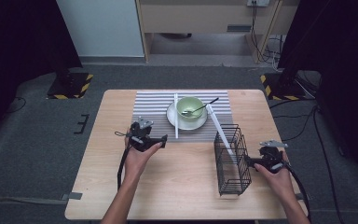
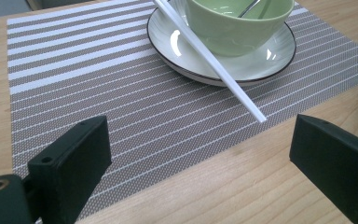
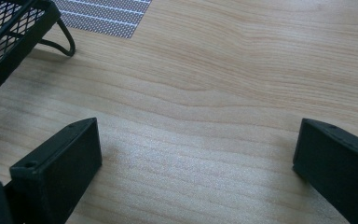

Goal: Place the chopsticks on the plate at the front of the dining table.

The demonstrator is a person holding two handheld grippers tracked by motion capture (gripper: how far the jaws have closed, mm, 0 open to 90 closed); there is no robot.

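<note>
A green bowl (image 1: 189,107) with a spoon (image 1: 204,105) in it stands on a white dark-rimmed plate (image 1: 186,124) on a striped placemat (image 1: 149,105). One white chopstick (image 1: 176,116) lies across the plate's left edge. A second white chopstick (image 1: 218,127) leans in a black wire basket (image 1: 232,163). My left gripper (image 1: 163,140) is open and empty at the mat's near edge. In the left gripper view its jaws (image 2: 200,133) stand wide just short of that chopstick's (image 2: 209,58) tip, with the plate (image 2: 265,65) and bowl (image 2: 237,23) beyond. My right gripper (image 1: 251,161) is open beside the basket, its jaws (image 3: 196,128) over bare wood.
The wooden table (image 1: 177,186) has free room in front of both hands. The basket's foot (image 3: 63,44) and a corner of the placemat (image 3: 107,16) lie ahead of the right gripper. Grey carpet, stands and cables surround the table.
</note>
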